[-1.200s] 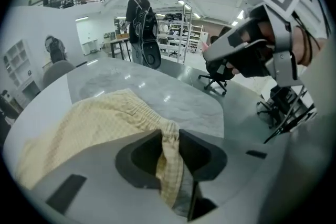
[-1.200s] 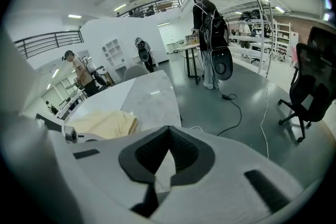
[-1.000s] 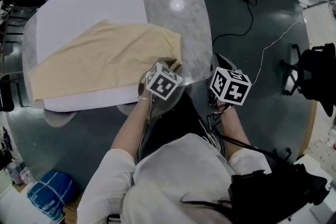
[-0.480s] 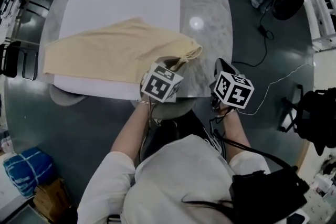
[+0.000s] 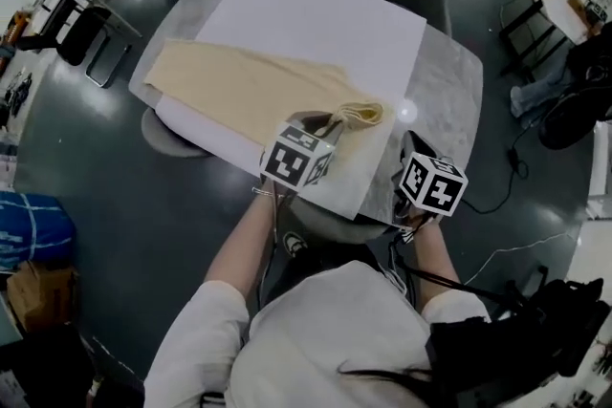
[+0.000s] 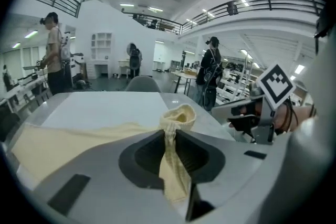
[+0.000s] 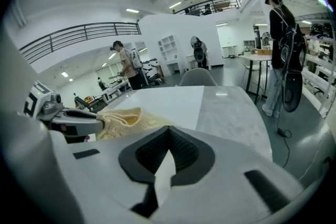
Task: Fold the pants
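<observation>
Now the pants, stretched leftward along the counter, are clamped at their bunched right end by the left hand-held gripper; the right hand-held gripper is clenched, empty, alongside.

Pants on sheet, sheet on tbl.

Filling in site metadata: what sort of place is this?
Probably a large open lab or workshop hall, not a home. A railed mezzanine runs overhead under ceiling lights, a white shelf unit stands against the far wall, and a person carrying black gear stands among other work tables.
</observation>
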